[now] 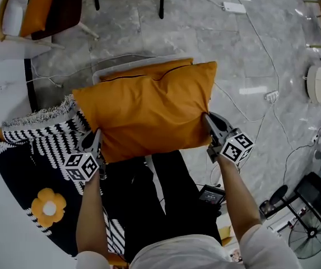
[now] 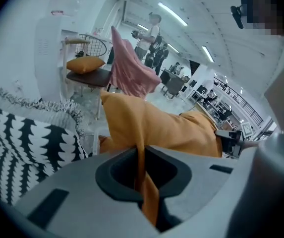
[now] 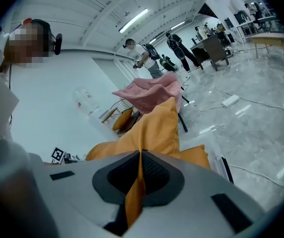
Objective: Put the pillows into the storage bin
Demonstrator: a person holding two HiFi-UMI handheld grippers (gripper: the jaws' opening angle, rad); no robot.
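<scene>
Orange pillow [image 1: 149,110] — pinched by left gripper [image 1: 94,144], right gripper [image 1: 212,129].

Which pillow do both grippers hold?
The upper plain orange fabric pillow, pinched by left gripper and right gripper at opposite edges; the black-and-white zigzag pillow lies free.

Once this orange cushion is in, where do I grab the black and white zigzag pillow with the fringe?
Probably the fringed far edge of the black and white zigzag pillow, pinched near both ends from above: it lies face up and that seam sits clear.
</scene>
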